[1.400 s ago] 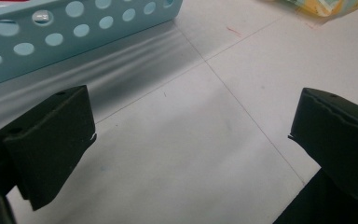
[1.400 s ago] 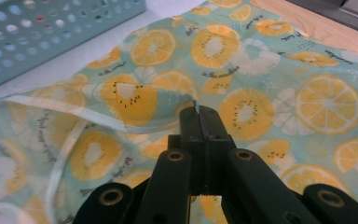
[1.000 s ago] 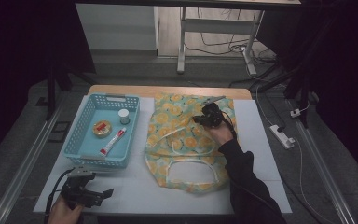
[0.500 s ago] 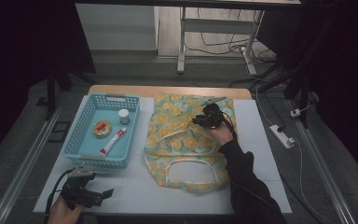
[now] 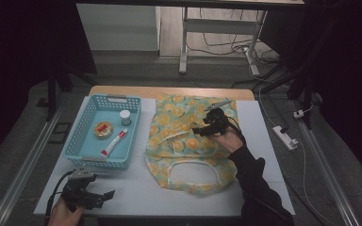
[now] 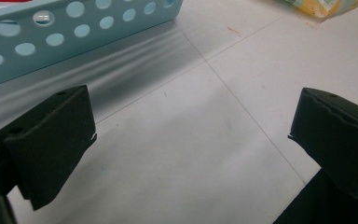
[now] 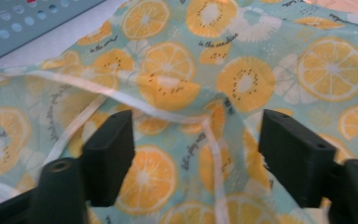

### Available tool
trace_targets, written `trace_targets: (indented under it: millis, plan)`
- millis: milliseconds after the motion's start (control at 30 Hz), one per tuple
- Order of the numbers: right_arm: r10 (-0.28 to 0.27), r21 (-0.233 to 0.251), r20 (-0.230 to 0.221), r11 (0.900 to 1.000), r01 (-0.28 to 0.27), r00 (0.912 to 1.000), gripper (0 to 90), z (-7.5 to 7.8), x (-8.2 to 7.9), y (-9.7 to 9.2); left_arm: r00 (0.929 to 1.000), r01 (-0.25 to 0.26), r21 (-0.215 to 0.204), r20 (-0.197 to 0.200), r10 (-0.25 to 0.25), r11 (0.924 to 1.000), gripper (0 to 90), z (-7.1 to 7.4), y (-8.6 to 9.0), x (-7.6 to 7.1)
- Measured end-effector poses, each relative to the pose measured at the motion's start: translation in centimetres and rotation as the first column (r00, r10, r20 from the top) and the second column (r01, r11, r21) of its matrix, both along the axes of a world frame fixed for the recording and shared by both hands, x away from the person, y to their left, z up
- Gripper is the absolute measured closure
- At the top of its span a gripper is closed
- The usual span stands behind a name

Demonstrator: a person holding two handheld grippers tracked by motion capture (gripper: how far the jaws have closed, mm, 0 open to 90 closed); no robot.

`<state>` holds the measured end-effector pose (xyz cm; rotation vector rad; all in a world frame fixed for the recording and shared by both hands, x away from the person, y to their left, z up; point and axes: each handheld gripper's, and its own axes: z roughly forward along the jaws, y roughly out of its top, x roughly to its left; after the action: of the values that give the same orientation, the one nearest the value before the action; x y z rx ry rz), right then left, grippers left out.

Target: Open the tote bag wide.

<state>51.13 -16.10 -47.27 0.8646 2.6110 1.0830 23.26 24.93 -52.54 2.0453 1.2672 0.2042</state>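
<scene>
Fruit-print cloth bag [image 5: 188, 141] lies flat on the white table [image 5: 136, 193], just right of the blue basket [image 5: 78, 150].

The right gripper [image 5: 203, 129] hovers over the bag's upper half — its jaws have just been opening, now wide with nothing between them, the white-trimmed fabric [image 7: 214, 158] loose below, apparently let go to settle. The left gripper [image 5: 104, 194] waits at the near edge, jaws spread and empty over bare tabletop. In the basket sit a tube [image 5: 114, 142], a round tin [image 5: 102, 129] and a small jar [image 5: 125, 117] — likely goods for packing.
</scene>
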Motion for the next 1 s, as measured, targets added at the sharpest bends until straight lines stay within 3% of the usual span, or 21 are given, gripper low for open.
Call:
trace_targets:
  millis: [133, 333, 433, 700, 967, 1000]
  plan:
    - [0.021, 0.001, -0.002, 0.9998, -0.021, 0.9998, 14.1, -0.1, -1.1, 0.0, 1.0000, 0.000, -0.001, 0.001, 0.000, 1.0000, 0.0, 0.0, 0.0, 0.0]
    - [0.058, -0.051, 0.006, 0.9970, -0.058, 0.9983, 5.2, -0.9, -3.1, 0.4, 1.0000, -0.002, -0.006, 0.003, 0.002, 1.0000, 0.0, 0.0, 0.0, 0.0]
    - [0.052, -0.072, 0.018, 0.9961, -0.051, 0.9985, 0.7, -1.4, -3.9, 0.5, 1.0000, -0.001, -0.003, 0.002, 0.001, 1.0000, 0.0, 0.0, 0.0, 0.0]
    - [0.082, -0.091, -0.038, 0.9922, -0.085, 0.9959, 0.0, -3.5, -4.8, 0.5, 1.0000, 0.003, -0.001, 0.001, -0.003, 1.0000, 0.1, 0.0, 0.0, 0.0]
    - [0.103, -0.166, -0.018, 0.9806, -0.104, 0.9945, 0.0, -5.6, -5.2, 1.1, 1.0000, 0.006, -0.001, 0.003, -0.006, 1.0000, 0.2, 0.0, 0.0, 0.0]
    - [0.107, -0.158, -0.013, 0.9815, -0.108, 0.9942, 0.0, -5.6, -5.2, 1.1, 1.0000, 0.005, -0.001, 0.003, -0.005, 1.0000, 0.1, 0.0, 0.0, 0.0]
